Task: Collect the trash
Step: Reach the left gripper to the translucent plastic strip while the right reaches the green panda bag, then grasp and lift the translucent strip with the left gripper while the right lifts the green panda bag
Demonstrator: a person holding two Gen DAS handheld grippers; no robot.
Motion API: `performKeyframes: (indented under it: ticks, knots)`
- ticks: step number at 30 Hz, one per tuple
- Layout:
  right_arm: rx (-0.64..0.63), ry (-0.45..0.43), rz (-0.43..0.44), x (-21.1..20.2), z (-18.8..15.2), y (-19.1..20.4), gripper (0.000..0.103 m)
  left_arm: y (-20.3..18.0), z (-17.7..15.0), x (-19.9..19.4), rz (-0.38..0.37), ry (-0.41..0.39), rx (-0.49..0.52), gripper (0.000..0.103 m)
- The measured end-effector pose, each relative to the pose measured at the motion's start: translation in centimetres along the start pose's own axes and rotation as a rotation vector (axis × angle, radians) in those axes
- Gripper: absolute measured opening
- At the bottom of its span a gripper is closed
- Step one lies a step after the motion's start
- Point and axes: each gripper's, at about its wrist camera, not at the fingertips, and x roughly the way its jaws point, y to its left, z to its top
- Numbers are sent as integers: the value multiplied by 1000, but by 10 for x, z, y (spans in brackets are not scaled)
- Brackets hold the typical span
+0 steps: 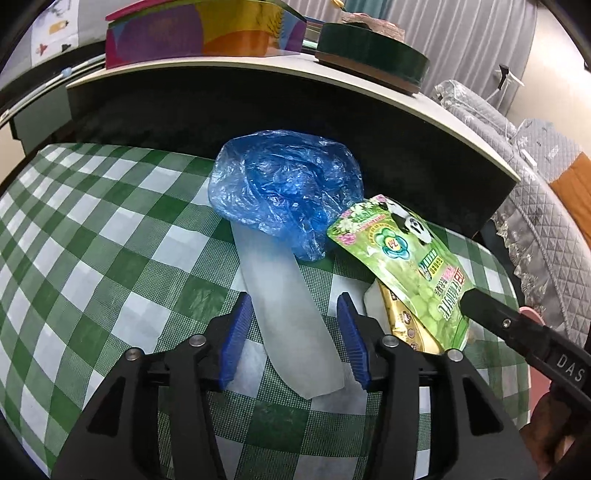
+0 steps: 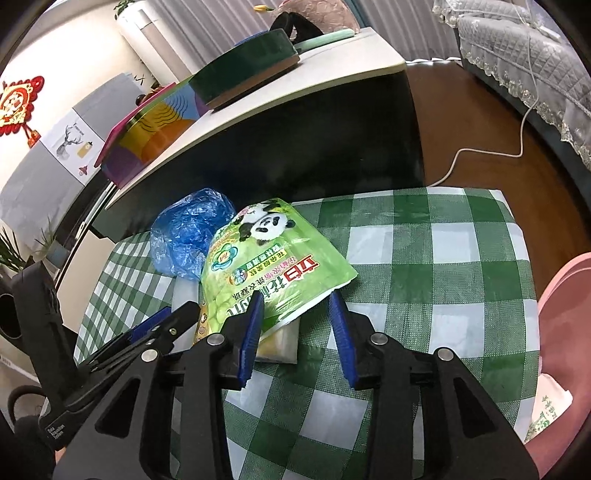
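On the green checked cloth [image 1: 92, 236] lie a crumpled blue plastic bag [image 1: 284, 184], a long translucent white strip [image 1: 291, 314], a green panda pouch [image 1: 406, 266] and a gold wrapper [image 1: 406, 328] under it. My left gripper [image 1: 295, 306] is open, its blue pads either side of the white strip. My right gripper [image 2: 297, 302] is open, with the lower edge of the green pouch [image 2: 269, 254] between its pads. The blue bag [image 2: 188, 232] lies behind the pouch. A pale packet [image 2: 280, 341] pokes out beneath the pouch.
A cream-topped dark table [image 1: 369, 85] stands just behind, carrying a colourful box [image 1: 199, 33] and a green round tin [image 1: 369, 51]. A pink bin [image 2: 565, 332] is at the right. A grey quilted sofa [image 2: 517, 48] and a white cable [image 2: 480, 151] lie on the floor side.
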Motion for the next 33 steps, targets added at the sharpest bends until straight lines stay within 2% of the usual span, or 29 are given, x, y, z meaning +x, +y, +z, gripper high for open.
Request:
performKeyframes:
  ticks: [2, 3, 7, 12, 14, 16, 17, 18, 19, 24, 28, 31, 33]
  knots:
    - [-13, -4, 0, -1, 0, 4, 33, -1, 0, 0, 5, -1, 5, 40]
    - [-22, -7, -2, -2, 0, 5, 27, 0, -1, -1, 13, -2, 1, 31]
    - [-73, -21, -7, -7, 0, 16, 6, 4, -2, -8, 19, -33, 1, 12]
    - [-104, -46, -12, -20, 0, 23, 2, 5, -3, -20, 9, -54, 13, 10]
    - [-94, -41, -11, -22, -1, 24, 4, 6, -5, -25, 4, -56, 12, 9]
    - [-56, -29, -18, -22, -2, 20, 12, 9, -7, -27, 0, -53, 10, 10]
    - [-24, -21, -15, -22, -2, 15, 26, 11, -8, -27, -4, -49, 7, 10]
    - [-2, -22, -13, -22, -3, 12, 43, 13, -9, -27, -4, -43, 5, 10]
    - [9, -23, -14, -22, -3, 11, 48, 14, -10, -27, -3, -42, 5, 10]
    - [63, -4, 7, -12, -2, 4, 48, 19, -11, -27, -8, -39, -5, 10]
    - [84, 22, 24, 3, 0, 2, 48, 17, -10, -22, -9, -30, 5, 14]
    - [118, 42, 52, 14, 2, -2, 48, 18, -11, -20, -4, -22, 9, 25]
    - [132, 46, 69, 19, 4, -4, 48, 19, -11, -16, -8, -7, 5, 26]
